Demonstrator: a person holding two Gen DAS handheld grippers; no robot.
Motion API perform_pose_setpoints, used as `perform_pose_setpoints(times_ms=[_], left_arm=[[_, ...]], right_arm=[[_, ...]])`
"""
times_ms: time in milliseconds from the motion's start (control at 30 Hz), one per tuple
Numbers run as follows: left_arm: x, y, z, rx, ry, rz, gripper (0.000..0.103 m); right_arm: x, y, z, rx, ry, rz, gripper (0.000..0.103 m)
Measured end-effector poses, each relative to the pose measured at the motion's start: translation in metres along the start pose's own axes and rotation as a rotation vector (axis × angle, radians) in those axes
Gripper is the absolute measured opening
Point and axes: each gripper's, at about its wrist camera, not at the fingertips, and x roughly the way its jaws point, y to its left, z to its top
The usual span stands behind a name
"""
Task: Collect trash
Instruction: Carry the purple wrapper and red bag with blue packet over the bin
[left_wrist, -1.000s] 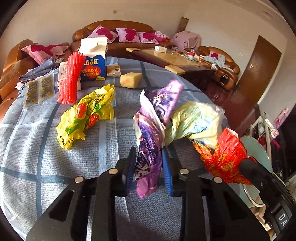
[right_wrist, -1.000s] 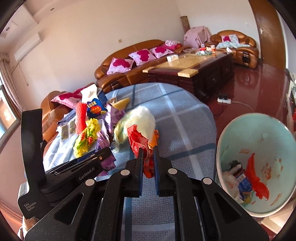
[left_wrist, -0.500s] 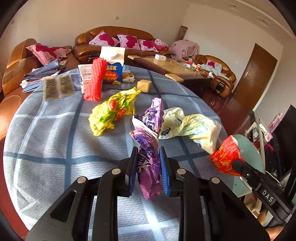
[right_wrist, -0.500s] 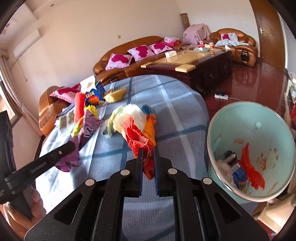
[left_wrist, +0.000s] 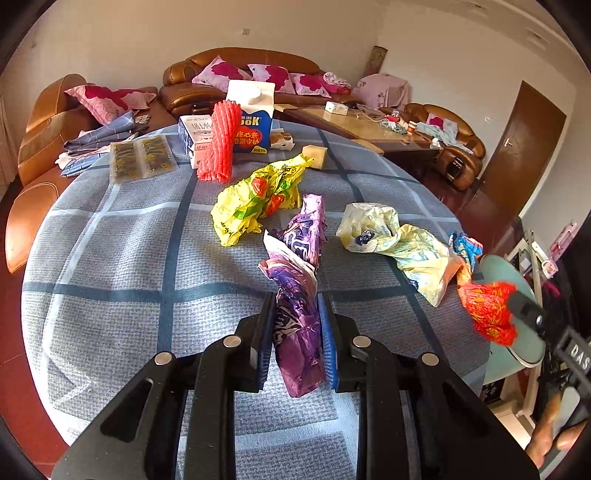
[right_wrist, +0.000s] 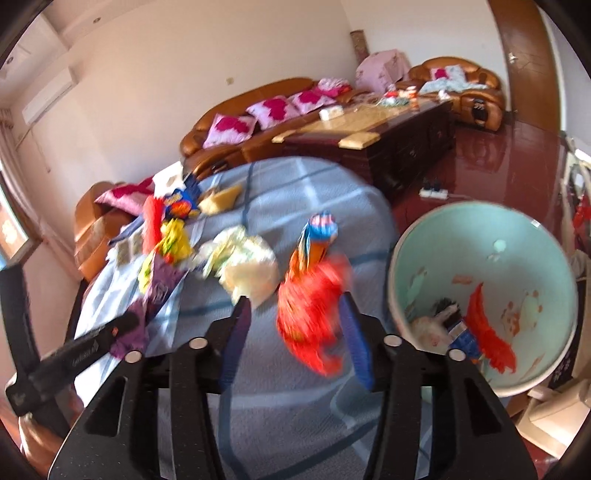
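Note:
My left gripper (left_wrist: 295, 306) is shut on a crumpled purple wrapper (left_wrist: 299, 258), held just above the blue checked tablecloth (left_wrist: 129, 258). In the right wrist view my right gripper (right_wrist: 293, 299) has its jaws opening wide. A blurred red wrapper (right_wrist: 310, 317) hangs between them, close to the right finger and not pinched. It sits over the table's edge, just left of the pale green bin (right_wrist: 517, 229), which holds several scraps. The left wrist view shows the same red wrapper (left_wrist: 487, 314) at the far right beside the bin (left_wrist: 517, 354).
A yellow bag (left_wrist: 255, 199) and a pale crumpled bag (left_wrist: 391, 236) lie mid-table. Behind them stand a red foam net (left_wrist: 218, 147), a milk carton (left_wrist: 255, 122), a small box and a yellow block (left_wrist: 316, 155). Sofas and a coffee table lie beyond.
The right gripper's jaws have sprung apart and let go of the red wrapper, and the bin looms larger. The left gripper has drawn back across the table with the purple wrapper.

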Motion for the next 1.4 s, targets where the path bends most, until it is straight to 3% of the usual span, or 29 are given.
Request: perform_pose_setpoints(times_ms=[100, 300, 333, 433, 633, 1000, 1400], left_arm=[[-0.003, -0.003, 0.001, 0.013, -0.014, 0.015, 0.023], [-0.005, -0.002, 0.001, 0.009, -0.017, 0.023, 0.023], [-0.005, -0.001, 0.001, 0.004, -0.013, 0.027, 0.023], [-0.004, 0.001, 0.0, -0.006, -0.008, 0.031, 0.023], [-0.009, 0.001, 0.002, -0.015, -0.02, 0.027, 0.023], [-0.031, -0.001, 0.011, -0.019, -0.082, 0.022, 0.023], [-0.057, -0.062, 0.019, 0.064, -0.139, -0.061, 0.023]], right_arm=[[0.011, -0.003, 0.009, -0.002, -0.014, -0.04, 0.058], [0.056, -0.002, 0.001, -0.04, 0.104, -0.046, 0.056], [0.055, 0.001, -0.001, -0.063, 0.081, -0.062, 0.043], [0.057, 0.008, -0.004, -0.108, 0.099, -0.058, 0.023], [0.054, 0.007, -0.003, -0.103, 0.11, -0.06, 0.018], [-0.008, 0.004, 0.022, -0.083, -0.029, -0.03, 0.018], [-0.081, -0.038, 0.03, -0.057, -0.16, -0.083, 0.018]])
